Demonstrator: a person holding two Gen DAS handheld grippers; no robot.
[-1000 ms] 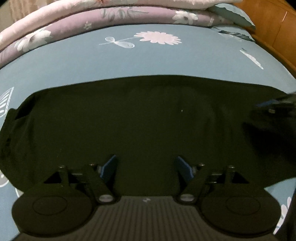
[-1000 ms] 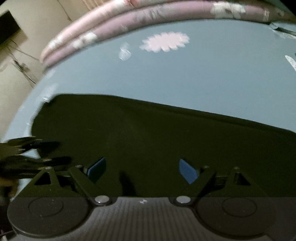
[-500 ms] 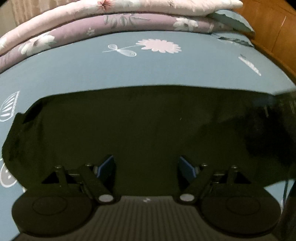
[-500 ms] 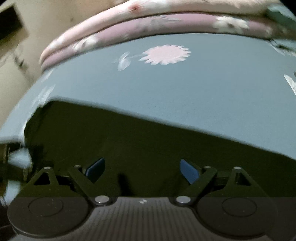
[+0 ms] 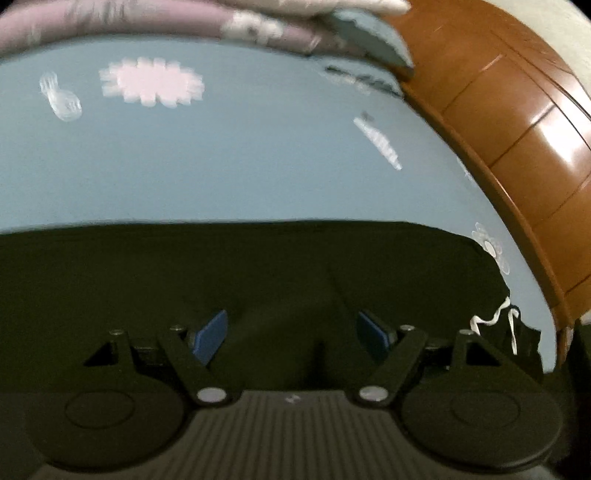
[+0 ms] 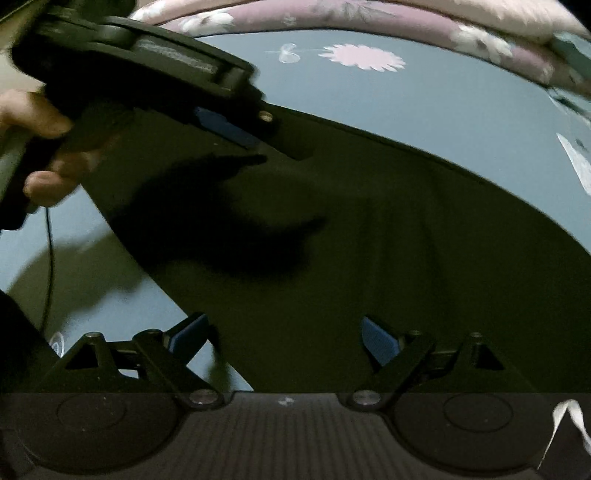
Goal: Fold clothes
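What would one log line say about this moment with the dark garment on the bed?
phase: pre-grasp | garment: flat on blue sheet | left tool: open | right tool: open | drawstring: right end

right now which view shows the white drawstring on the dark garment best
The left wrist view: the white drawstring lies squiggled in full at the dark garment's right end, near the wooden bed frame. The right wrist view catches only a blurred white piece at its bottom right corner.

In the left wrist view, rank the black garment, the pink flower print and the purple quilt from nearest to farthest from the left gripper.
From the left gripper:
1. Black garment, directly ahead under the open fingers.
2. Pink flower print, on the blue sheet, ahead to the left.
3. Purple quilt, folded along the far edge of the bed.
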